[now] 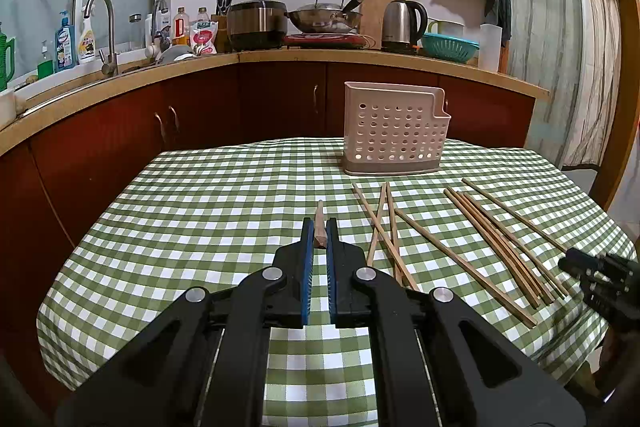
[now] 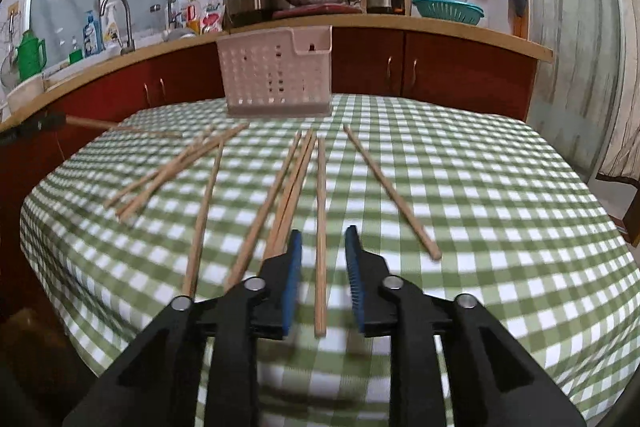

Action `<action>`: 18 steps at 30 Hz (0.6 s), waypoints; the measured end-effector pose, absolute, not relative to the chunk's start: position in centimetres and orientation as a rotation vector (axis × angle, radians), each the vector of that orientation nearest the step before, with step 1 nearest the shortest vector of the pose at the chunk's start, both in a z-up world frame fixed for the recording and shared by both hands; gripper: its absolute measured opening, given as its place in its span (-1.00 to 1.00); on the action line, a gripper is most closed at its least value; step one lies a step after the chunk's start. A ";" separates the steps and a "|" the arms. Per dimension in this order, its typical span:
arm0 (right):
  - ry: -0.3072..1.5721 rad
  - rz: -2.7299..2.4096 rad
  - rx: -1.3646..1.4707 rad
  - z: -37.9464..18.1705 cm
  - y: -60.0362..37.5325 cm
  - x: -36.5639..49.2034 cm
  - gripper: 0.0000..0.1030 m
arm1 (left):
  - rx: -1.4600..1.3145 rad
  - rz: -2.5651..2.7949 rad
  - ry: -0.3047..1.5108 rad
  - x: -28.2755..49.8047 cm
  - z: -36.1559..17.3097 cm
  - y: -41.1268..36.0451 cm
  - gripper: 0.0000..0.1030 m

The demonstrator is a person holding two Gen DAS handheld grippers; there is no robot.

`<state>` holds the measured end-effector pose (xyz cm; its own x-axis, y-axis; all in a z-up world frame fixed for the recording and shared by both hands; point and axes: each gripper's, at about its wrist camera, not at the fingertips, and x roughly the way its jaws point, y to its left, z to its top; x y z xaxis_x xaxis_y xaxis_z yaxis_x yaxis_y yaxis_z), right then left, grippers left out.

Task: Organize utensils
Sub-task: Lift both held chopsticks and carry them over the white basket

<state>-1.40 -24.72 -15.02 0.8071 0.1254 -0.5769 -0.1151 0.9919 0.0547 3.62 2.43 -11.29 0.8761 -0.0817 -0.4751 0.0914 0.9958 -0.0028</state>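
My left gripper (image 1: 320, 223) is shut on a wooden chopstick (image 1: 319, 209) that points forward, held above the checked table. In the right wrist view it sits at the far left (image 2: 40, 125) with that held chopstick (image 2: 104, 125) sticking out. My right gripper (image 2: 323, 231) is open low over the table, and a single chopstick (image 2: 320, 195) lies on the cloth between its jaws, untouched. Several more chopsticks lie loose: a crossed bunch (image 2: 172, 171), a tight group (image 2: 290, 179) and one apart (image 2: 390, 193). The perforated white utensil holder (image 1: 394, 131) (image 2: 276, 73) stands upright at the table's far side.
The table (image 1: 200, 207) carries a green checked cloth that hangs over its edges. Behind it runs a counter with red cabinets (image 1: 120, 131), a sink tap (image 1: 102, 27), a kettle (image 1: 402, 21), a wok and a teal colander (image 1: 450, 47).
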 end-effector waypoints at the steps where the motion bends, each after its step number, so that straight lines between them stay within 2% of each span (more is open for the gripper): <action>1: 0.625 0.128 0.012 -15.3 -24.7 -1.6 -0.52 | 0.019 -0.090 0.496 3.6 -11.3 2.4 -0.87; 7: 0.685 0.142 0.015 -16.9 -24.9 -1.5 -0.53 | 0.019 -0.089 0.501 3.6 -11.3 2.3 -0.87; 10: 0.691 0.151 0.016 -17.1 -24.7 -1.6 -0.86 | 0.017 -0.090 0.504 3.6 -11.4 2.4 -0.87; 18: 0.588 0.126 -0.018 -13.9 -24.5 -2.3 -0.86 | 0.007 -0.086 0.483 3.4 -10.8 2.7 -0.87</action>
